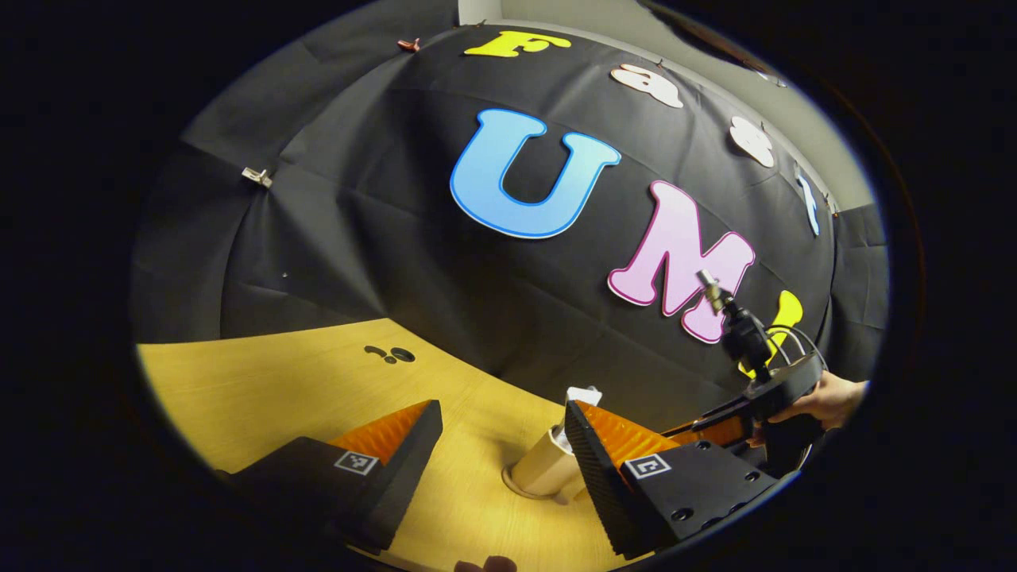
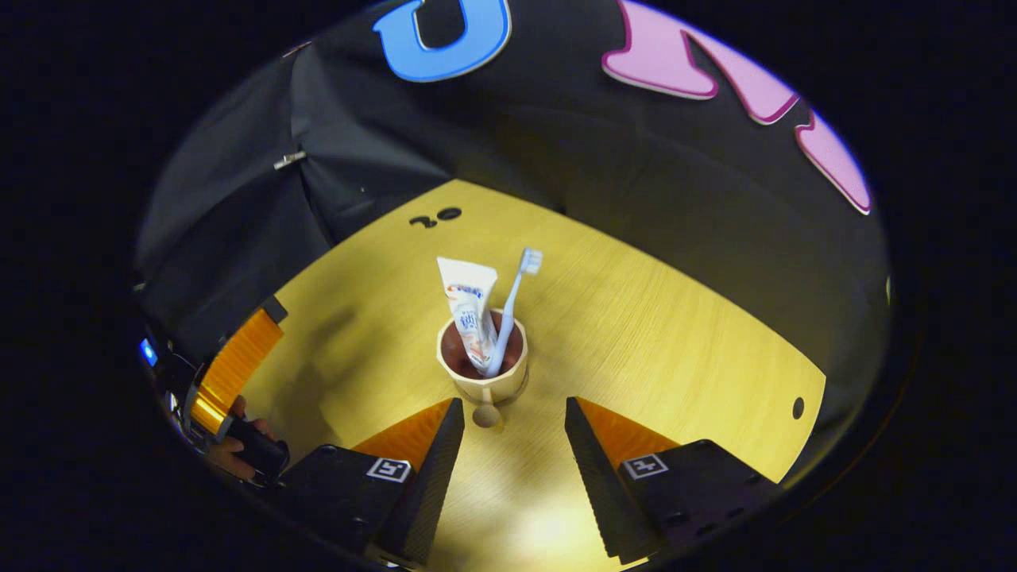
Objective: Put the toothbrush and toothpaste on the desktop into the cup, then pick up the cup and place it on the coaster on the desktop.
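In the right gripper view a beige cup (image 2: 482, 373) stands upright on the wooden desktop (image 2: 651, 318). A white toothpaste tube (image 2: 469, 310) and a pale blue toothbrush (image 2: 512, 306) lean inside it. My right gripper (image 2: 513, 407) is open just short of the cup, touching nothing. In the left gripper view the cup (image 1: 544, 465) sits on a thin round coaster (image 1: 512, 485), partly hidden behind one finger. The toothpaste top (image 1: 584, 395) pokes out above it. My left gripper (image 1: 502, 413) is open beside the cup and holds nothing.
Small dark holes mark the desktop (image 1: 389, 353) near the black cloth wall, and another hole (image 2: 798, 407) lies by the right edge. A hand (image 1: 826, 397) holds the right gripper (image 1: 779, 389) at the far right. The left gripper (image 2: 230, 365) shows at lower left.
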{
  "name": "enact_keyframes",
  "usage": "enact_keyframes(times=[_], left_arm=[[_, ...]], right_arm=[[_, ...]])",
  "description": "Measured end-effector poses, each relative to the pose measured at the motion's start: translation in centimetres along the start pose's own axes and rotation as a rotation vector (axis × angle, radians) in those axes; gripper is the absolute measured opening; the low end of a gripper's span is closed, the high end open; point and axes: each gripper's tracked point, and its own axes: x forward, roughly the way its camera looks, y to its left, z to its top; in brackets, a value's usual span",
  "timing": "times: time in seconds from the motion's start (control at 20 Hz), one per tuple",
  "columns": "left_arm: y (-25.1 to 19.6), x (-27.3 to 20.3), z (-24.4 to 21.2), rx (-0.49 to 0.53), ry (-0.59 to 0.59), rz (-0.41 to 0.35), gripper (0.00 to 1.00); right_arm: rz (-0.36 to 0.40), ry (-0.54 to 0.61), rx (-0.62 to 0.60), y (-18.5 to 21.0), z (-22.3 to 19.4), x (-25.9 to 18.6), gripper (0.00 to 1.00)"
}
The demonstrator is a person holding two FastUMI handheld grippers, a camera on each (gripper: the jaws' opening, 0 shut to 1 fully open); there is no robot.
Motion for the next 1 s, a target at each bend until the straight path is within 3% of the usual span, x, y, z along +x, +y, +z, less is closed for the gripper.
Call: enact_keyframes(times=[0.2,0.4,0.6,1.0], left_arm=[[-3.3,-1.5,2.7,0.023,0.046,-0.040,0.96],[-7.8,-3.6,5.2,0.031,0.092,-0.120,0.96],[-11.0,-5.7,6.8,0.081,0.128,-0.173,0.96],[-14.8,-10.1,9.3,0.126,0.130,-0.222,0.96]], right_arm=[[-0.026,-0.144,0.003,0.3,1.7,-5.4,0.84],[-0.010,-0.275,0.071,2.1,3.4,-11.7,0.93],[-0.008,-0.382,0.135,4.0,4.3,-16.7,0.94],[-0.050,-0.495,0.202,5.6,1.6,-23.1,0.97]])
